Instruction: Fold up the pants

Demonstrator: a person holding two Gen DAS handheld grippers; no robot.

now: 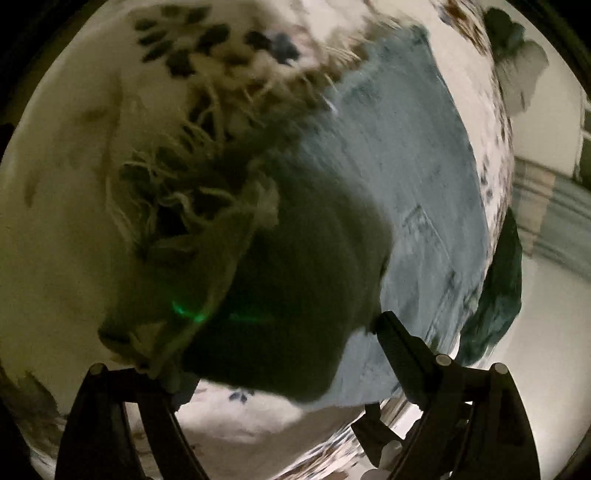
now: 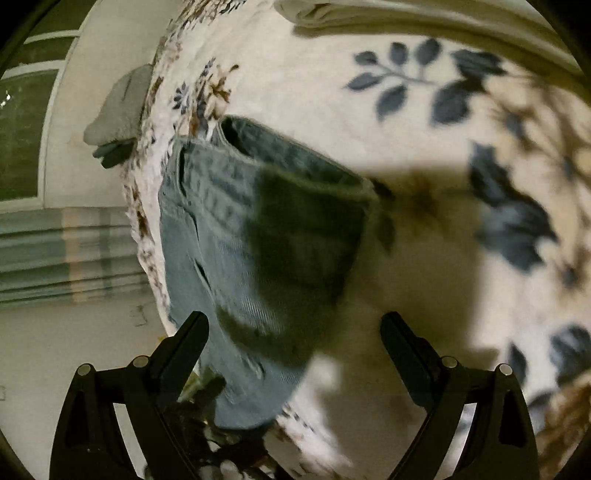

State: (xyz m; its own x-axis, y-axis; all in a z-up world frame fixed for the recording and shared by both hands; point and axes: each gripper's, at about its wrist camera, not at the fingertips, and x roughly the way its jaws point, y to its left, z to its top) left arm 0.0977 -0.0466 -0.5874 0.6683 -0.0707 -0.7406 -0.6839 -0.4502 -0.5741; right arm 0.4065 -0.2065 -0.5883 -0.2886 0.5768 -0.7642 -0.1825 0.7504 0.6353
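Note:
The pants are light blue jeans (image 1: 406,177) lying folded on a white floral bedspread (image 1: 66,206). In the left wrist view a frayed hem end (image 1: 207,206) is draped over the jeans close to the camera, blurred and in shadow. My left gripper (image 1: 280,350) is wide open just above the fabric, with only the right finger (image 1: 399,336) plainly seen. In the right wrist view the jeans (image 2: 229,236) lie near the bed's edge, waistband (image 2: 280,147) away from me. My right gripper (image 2: 295,325) is open, jaws on either side of the near end of the jeans, holding nothing.
The bed edge runs along the left of the right wrist view, with a striped rug (image 2: 66,254) and pale floor (image 2: 74,332) beyond. A grey cloth (image 2: 118,107) hangs over the bed edge. A dark green garment (image 1: 498,295) hangs off the bed. A folded cream blanket (image 2: 406,18) lies at the far side.

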